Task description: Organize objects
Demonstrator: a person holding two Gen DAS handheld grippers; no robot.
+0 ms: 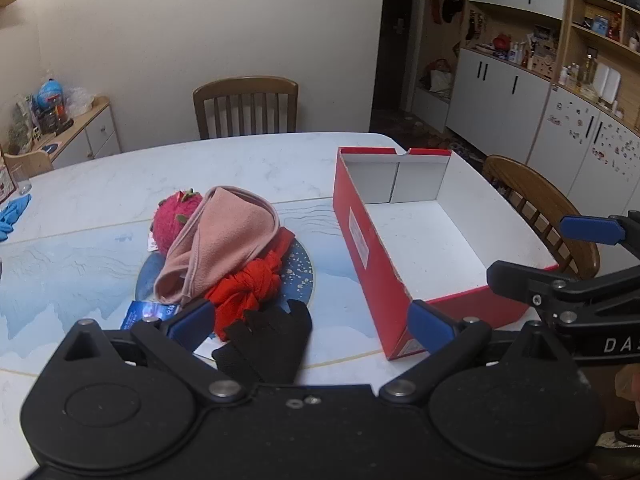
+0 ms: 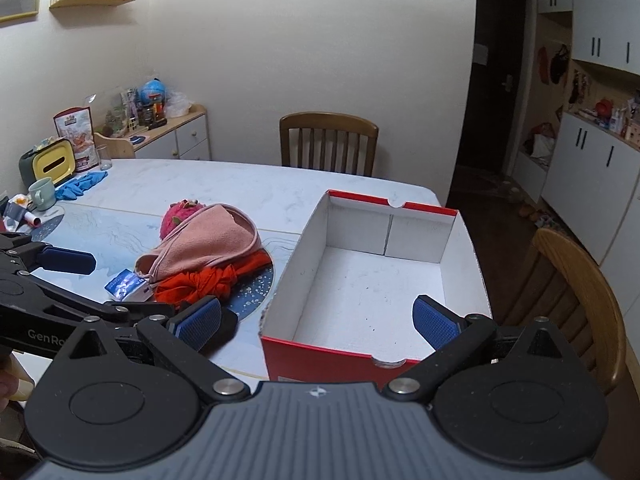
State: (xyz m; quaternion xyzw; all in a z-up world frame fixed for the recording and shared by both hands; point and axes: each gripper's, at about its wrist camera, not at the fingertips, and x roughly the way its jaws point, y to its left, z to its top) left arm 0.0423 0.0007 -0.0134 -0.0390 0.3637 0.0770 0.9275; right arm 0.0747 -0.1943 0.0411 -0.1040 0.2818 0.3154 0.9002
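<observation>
A pile lies on a blue round mat (image 1: pixel 302 268) on the table: a pink cloth (image 1: pixel 224 240) (image 2: pixel 208 240) draped over a fuzzy pink plush (image 1: pixel 174 216) (image 2: pixel 176 216), a knotted red cloth (image 1: pixel 248 286) (image 2: pixel 208 282), a black glove (image 1: pixel 268 344) and a small blue packet (image 1: pixel 146 314) (image 2: pixel 126 286). Right of the pile stands an empty red shoebox (image 1: pixel 360 232) (image 2: pixel 344 356) with a white inside. My left gripper (image 1: pixel 312 326) (image 2: pixel 120 288) hovers open over the glove, holding nothing. My right gripper (image 2: pixel 316 322) (image 1: pixel 560 256) is open above the box's near end, also holding nothing.
The white marble table (image 1: pixel 240 160) (image 2: pixel 200 184) has a wooden chair (image 1: pixel 246 106) (image 2: pixel 328 142) at its far side and another (image 2: pixel 576 300) at the right. At the far left stand a mug (image 2: pixel 42 194), blue gloves (image 2: pixel 82 184), a glass (image 2: pixel 105 158) and a yellow tissue box (image 2: pixel 52 164).
</observation>
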